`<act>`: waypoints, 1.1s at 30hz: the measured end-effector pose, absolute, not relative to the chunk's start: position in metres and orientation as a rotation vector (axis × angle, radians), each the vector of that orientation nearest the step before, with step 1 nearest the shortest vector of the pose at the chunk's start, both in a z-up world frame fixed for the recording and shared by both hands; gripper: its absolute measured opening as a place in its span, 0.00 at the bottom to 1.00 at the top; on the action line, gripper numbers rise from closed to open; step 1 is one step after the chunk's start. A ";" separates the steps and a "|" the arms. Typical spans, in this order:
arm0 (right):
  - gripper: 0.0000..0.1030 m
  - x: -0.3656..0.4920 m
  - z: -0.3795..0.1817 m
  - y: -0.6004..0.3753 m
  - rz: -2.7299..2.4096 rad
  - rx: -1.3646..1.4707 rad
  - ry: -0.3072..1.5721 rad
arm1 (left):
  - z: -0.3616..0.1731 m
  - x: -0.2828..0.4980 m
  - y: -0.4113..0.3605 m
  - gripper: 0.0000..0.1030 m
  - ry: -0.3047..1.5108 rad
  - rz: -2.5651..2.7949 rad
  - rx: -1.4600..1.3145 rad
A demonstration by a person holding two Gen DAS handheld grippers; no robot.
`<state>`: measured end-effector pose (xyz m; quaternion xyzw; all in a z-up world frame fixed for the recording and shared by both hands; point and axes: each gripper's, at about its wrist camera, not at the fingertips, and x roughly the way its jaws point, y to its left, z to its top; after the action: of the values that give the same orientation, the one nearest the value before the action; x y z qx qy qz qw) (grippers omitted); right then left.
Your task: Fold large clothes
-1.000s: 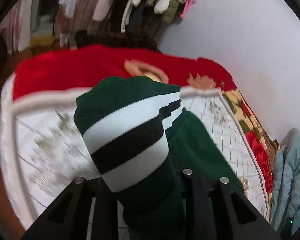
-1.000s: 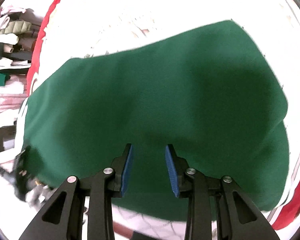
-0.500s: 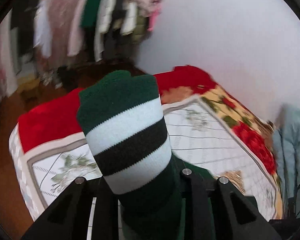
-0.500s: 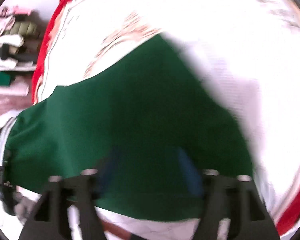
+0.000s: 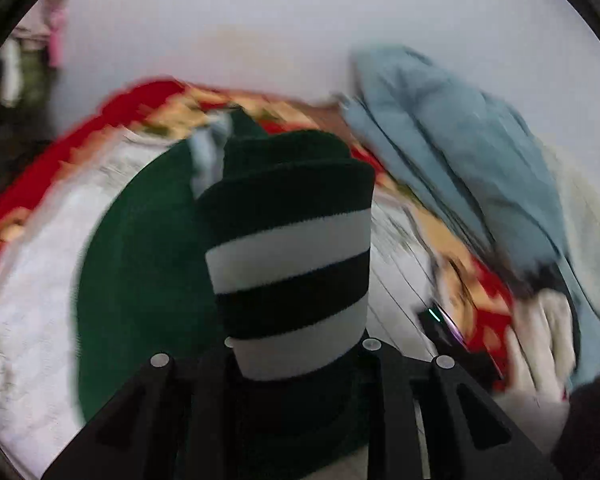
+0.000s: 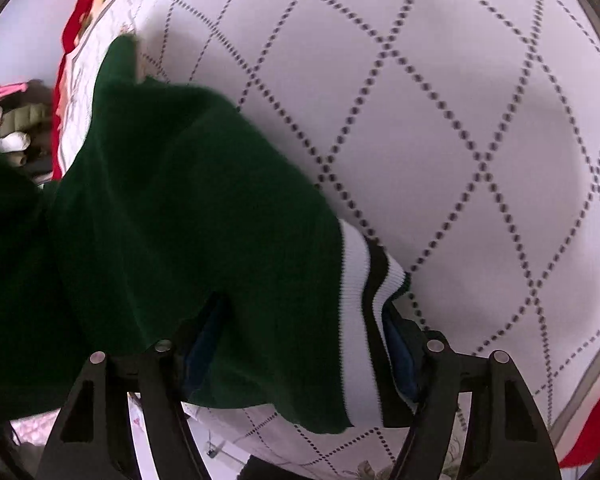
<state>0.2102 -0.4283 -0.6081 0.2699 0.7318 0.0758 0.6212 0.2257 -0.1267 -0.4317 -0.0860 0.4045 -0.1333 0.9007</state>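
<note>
A dark green knit sweater (image 5: 140, 272) with white and black striped cuffs lies on a bed. My left gripper (image 5: 296, 360) is shut on one striped cuff (image 5: 296, 272), which stands up between the fingers and hides their tips. In the right wrist view the sweater's green sleeve (image 6: 180, 208) and its striped cuff (image 6: 364, 292) lie across my right gripper (image 6: 300, 356). Its blue pads (image 6: 400, 352) stand wide apart with the cloth draped between them.
The bed has a white quilt with a dotted diamond pattern (image 6: 440, 120) and a red flowered border (image 5: 60, 156). A light blue jacket (image 5: 460, 152) is heaped by the white wall. A dark phone-like object (image 5: 452, 332) lies near it. Piled clothes (image 6: 12, 120) show beyond the bed's edge.
My left gripper has swung right with the cuff, from facing the clothes rack to facing the blue jacket. The right gripper has opened wider and the striped cuff now lies between its pads.
</note>
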 end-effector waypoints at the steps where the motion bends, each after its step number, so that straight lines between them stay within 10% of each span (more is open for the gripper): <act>1: 0.72 0.210 -0.608 -0.427 0.187 0.619 1.682 | -0.444 0.226 -0.141 0.17 0.872 -0.306 -0.171; 12: 0.70 0.210 -0.592 -0.454 0.216 0.566 1.693 | -0.496 0.232 -0.189 0.22 1.061 -0.310 0.023; 14: 0.70 0.202 -0.580 -0.467 0.189 0.561 1.676 | -0.489 0.229 -0.187 0.37 1.066 -0.321 0.005; 16: 0.71 0.197 -0.564 -0.478 0.150 0.563 1.653 | -0.479 0.227 -0.180 0.84 1.073 -0.334 -0.056; 18: 0.71 0.195 -0.548 -0.491 0.118 0.574 1.616 | -0.472 0.221 -0.171 0.97 1.077 -0.323 -0.116; 33: 0.72 0.255 -0.475 -0.400 0.442 0.688 1.555 | -0.480 0.200 -0.034 0.97 1.184 0.176 -0.230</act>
<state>0.2551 -0.3996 -0.4749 0.3014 0.6811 0.1937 0.6385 0.1998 -0.0336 -0.4796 -0.1082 0.5559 0.0828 0.8200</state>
